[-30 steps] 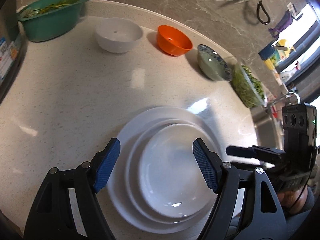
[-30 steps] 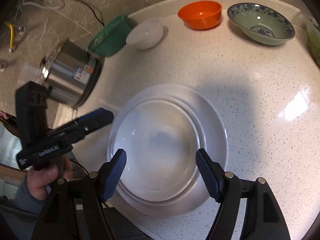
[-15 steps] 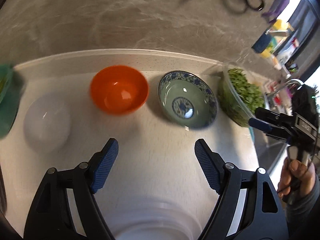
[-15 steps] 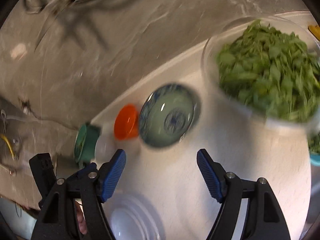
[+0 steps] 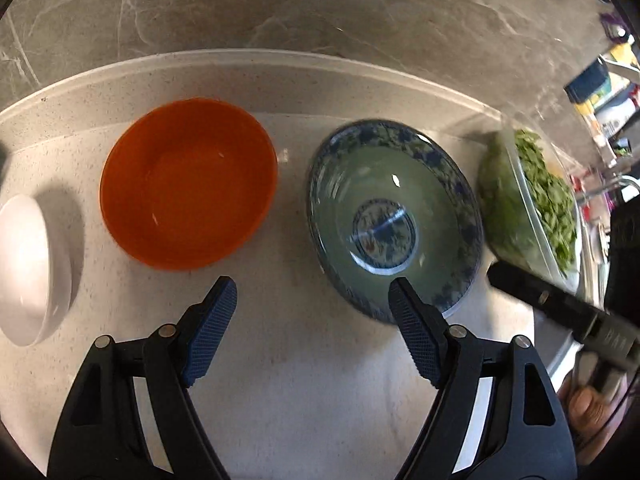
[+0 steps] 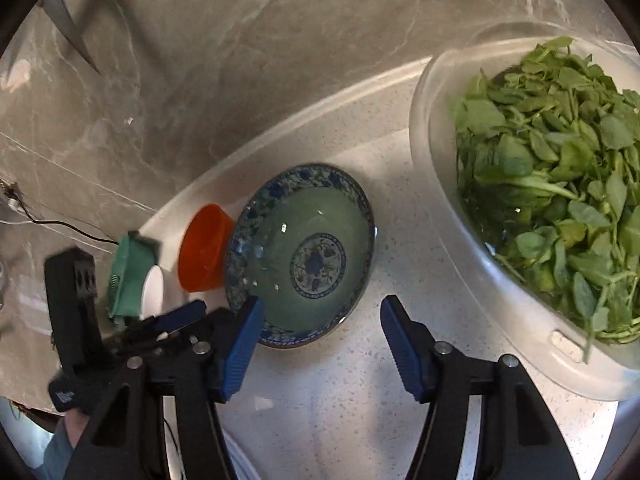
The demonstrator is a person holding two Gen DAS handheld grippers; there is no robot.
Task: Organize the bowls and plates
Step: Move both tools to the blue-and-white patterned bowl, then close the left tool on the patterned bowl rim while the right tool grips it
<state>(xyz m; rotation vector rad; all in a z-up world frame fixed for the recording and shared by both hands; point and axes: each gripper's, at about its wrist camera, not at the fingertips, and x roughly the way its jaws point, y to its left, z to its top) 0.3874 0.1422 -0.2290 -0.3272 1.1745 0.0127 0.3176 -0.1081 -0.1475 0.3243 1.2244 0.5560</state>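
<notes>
An orange bowl [image 5: 188, 182], a green bowl with a blue patterned rim [image 5: 394, 216] and a white bowl [image 5: 30, 268] stand in a row near the counter's back edge. My left gripper [image 5: 312, 300] is open and empty, just in front of the gap between the orange and patterned bowls. My right gripper [image 6: 320, 320] is open and empty, its left finger at the near rim of the patterned bowl [image 6: 302, 258]. The orange bowl [image 6: 202, 250] and white bowl [image 6: 153, 292] sit further left. The stacked white plates are out of view.
A clear plastic tub of green leaves [image 6: 540, 200] stands right of the patterned bowl; it also shows in the left wrist view [image 5: 532, 200]. A teal basin [image 6: 130, 280] sits past the white bowl. A grey marble wall [image 5: 320, 12] backs the speckled counter [image 5: 304, 380].
Both grippers left the stacked white plates and moved forward to the row of bowls. The patterned bowl now sits close in front of both. Both stayed open.
</notes>
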